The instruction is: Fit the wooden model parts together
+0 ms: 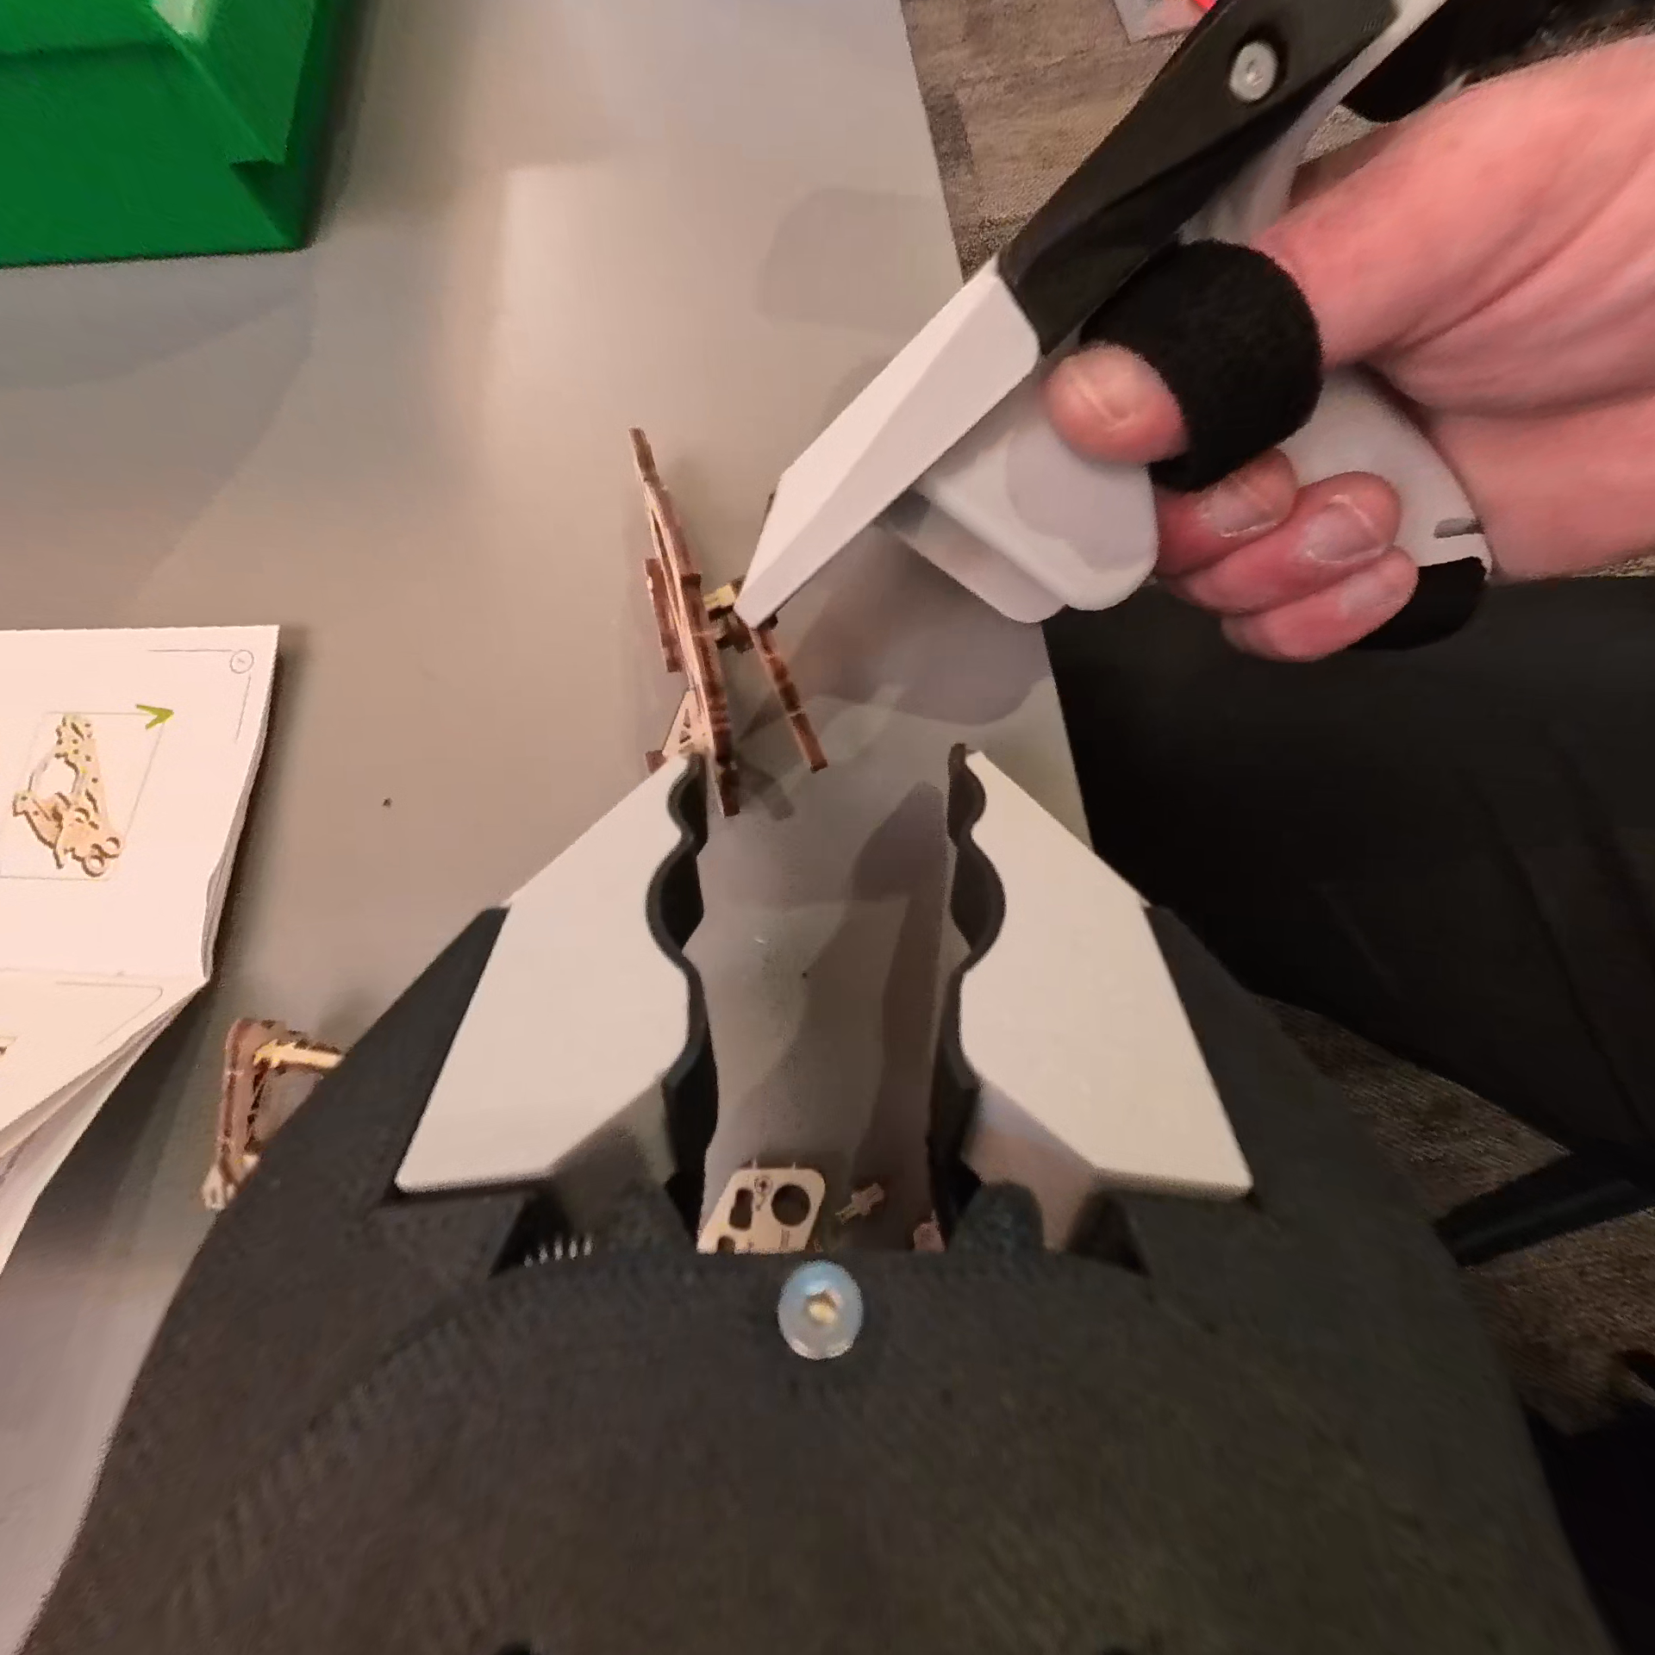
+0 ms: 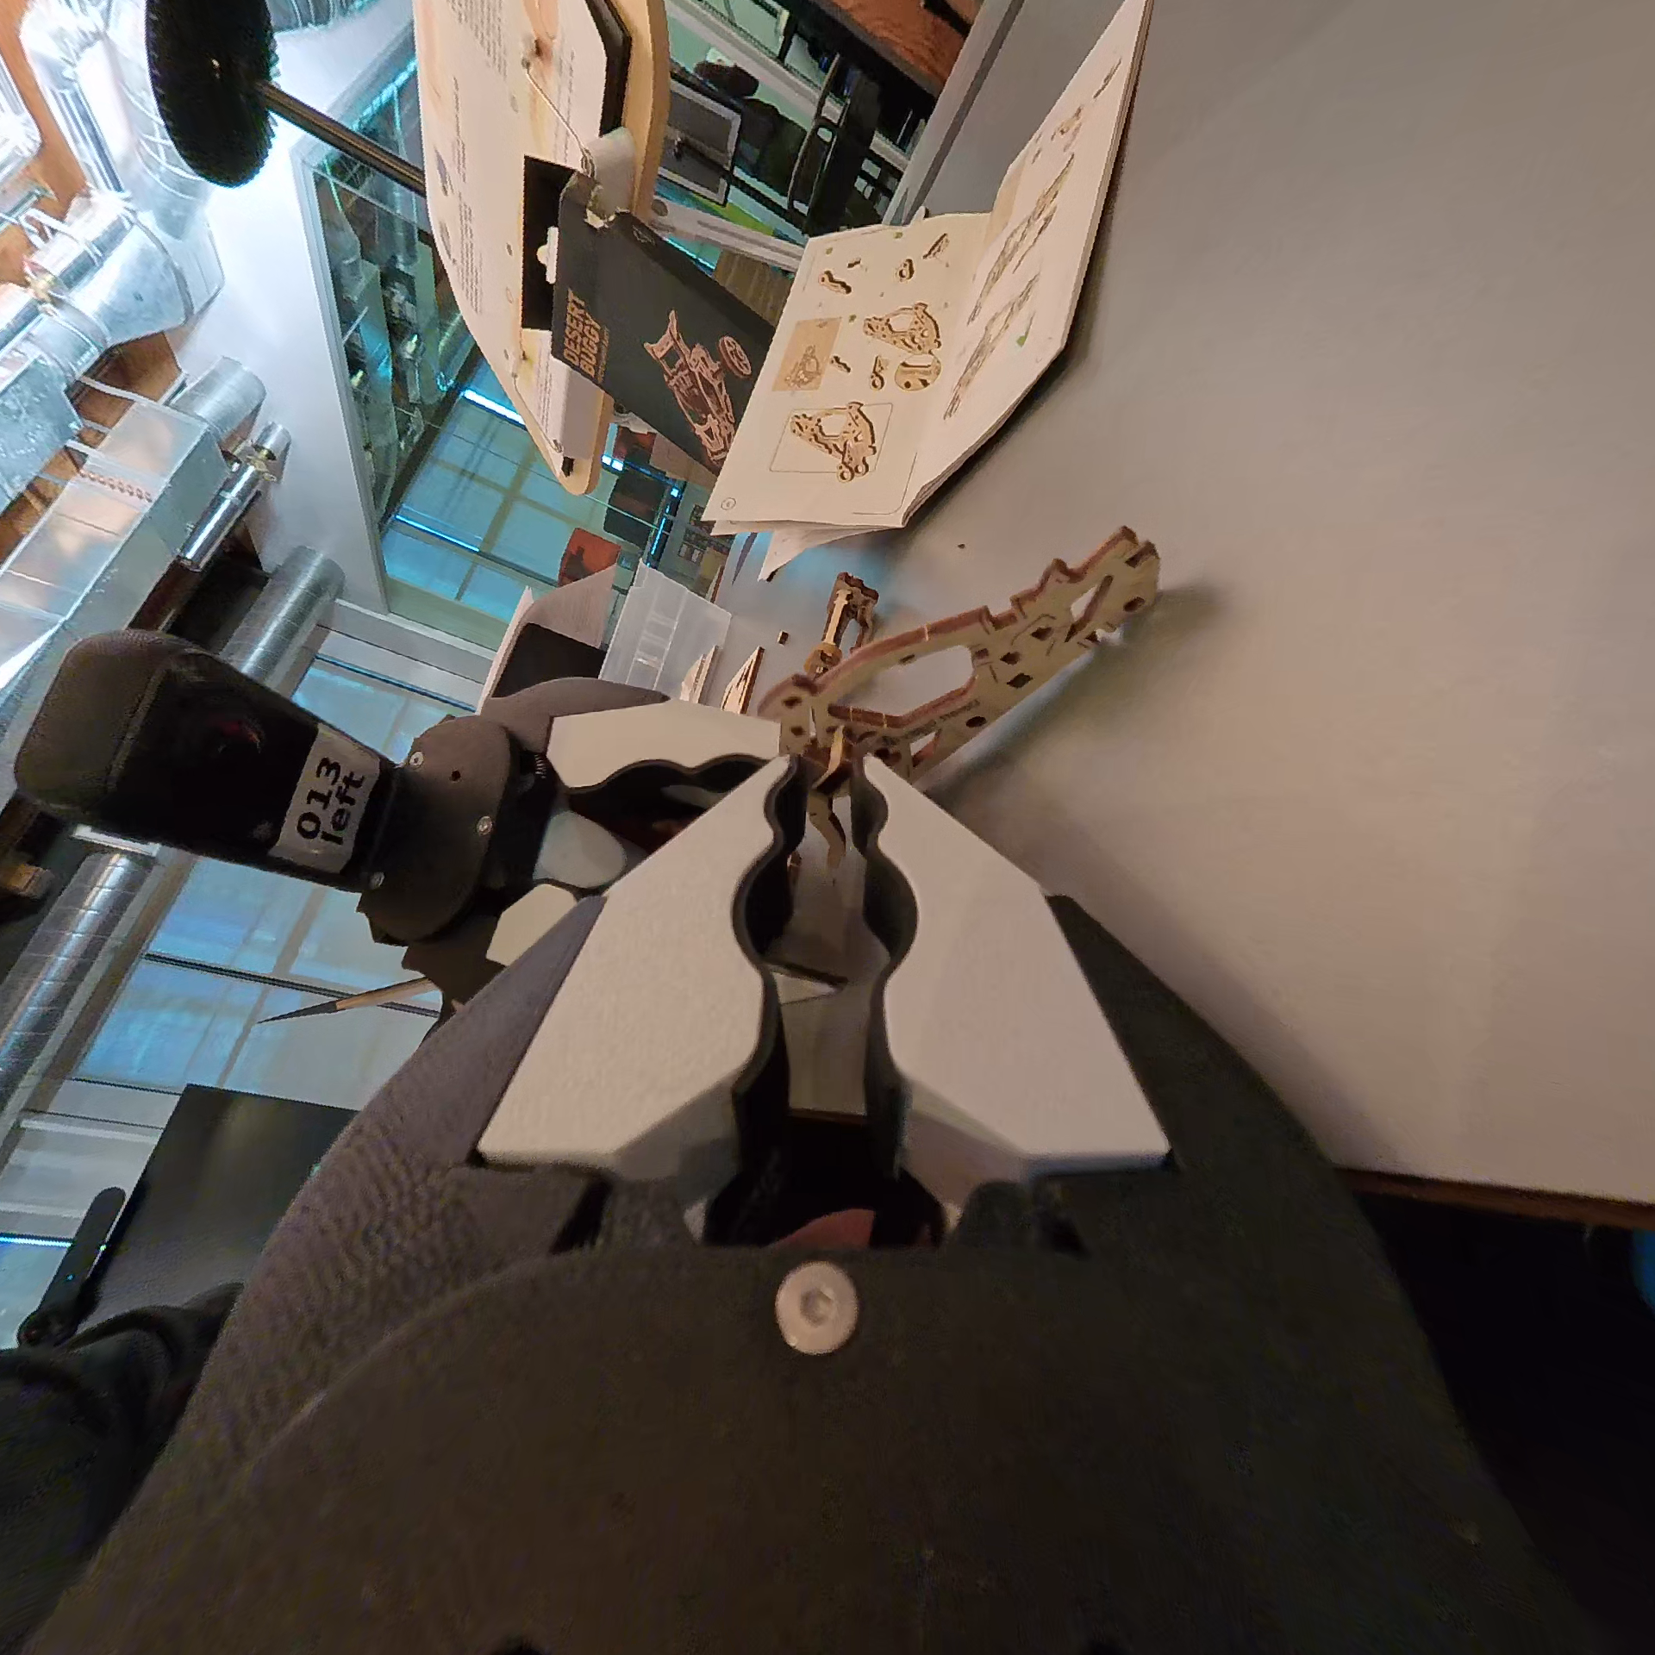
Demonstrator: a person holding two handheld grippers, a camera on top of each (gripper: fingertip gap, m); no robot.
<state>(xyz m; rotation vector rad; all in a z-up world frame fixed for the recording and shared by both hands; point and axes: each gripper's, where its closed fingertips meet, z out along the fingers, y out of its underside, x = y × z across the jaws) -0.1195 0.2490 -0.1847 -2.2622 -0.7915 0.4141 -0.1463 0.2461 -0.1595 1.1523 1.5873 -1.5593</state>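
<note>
Wooden frame plate stands on edge on the grey table, at 12 o'clock of the left gripper, whose jaws are spread wide, one fingertip beside the plate's lower edge. Right gripper comes in from 2 o'clock in the left wrist view, hand wrapped around its handle, jaws nearly together, clamped on a small wooden piece at the plate. Judgement: steady the plate, press the piece straight into its slot.

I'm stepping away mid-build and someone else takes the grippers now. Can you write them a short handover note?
Left gripper: open, holding nothing; one fingertip is right beside the flat, cut-out wooden frame panel.
Right gripper: shut on a small wooden piece at the panel's side.
The panel stands on edge on the grey table; open instruction booklet and loose wooden parts nearby.
Left to do: whether the piece is seated is unclear; check it.
</note>
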